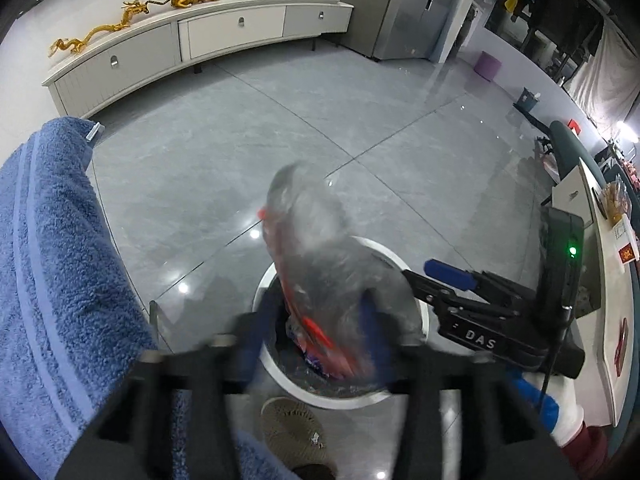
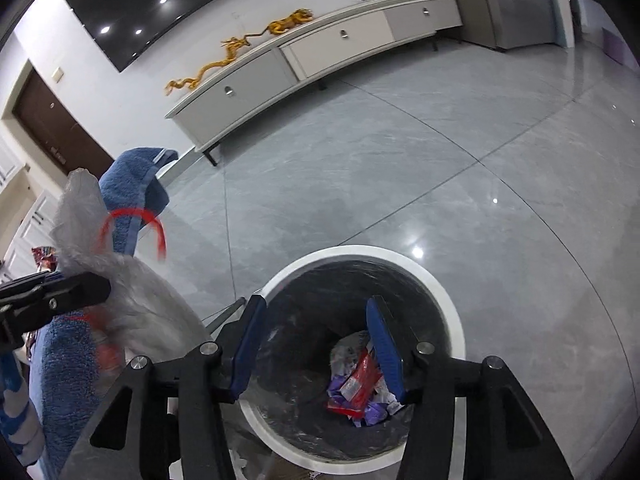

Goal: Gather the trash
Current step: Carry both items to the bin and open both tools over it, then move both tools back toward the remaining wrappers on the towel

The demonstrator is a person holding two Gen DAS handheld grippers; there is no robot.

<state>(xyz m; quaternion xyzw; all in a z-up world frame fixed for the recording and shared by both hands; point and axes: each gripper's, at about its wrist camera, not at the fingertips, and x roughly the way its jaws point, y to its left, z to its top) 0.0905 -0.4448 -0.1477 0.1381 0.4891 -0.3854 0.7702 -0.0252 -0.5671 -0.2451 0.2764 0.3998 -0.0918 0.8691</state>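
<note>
Now | left hand-held gripper (image 1: 312,344) clamps crinkly clear bag (image 1: 316,240) | right hand-held gripper (image 2: 318,350) spread above round bin (image 2: 440,292)

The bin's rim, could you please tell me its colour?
White, around a dark liner; the bin shows best in the right wrist view.

Glossy grey tile floor (image 2: 400,184), long white cabinet (image 2: 320,56), wall-mounted television (image 2: 160,4).

Clear bag (image 1: 320,264) over white bin (image 2: 440,280)
</note>
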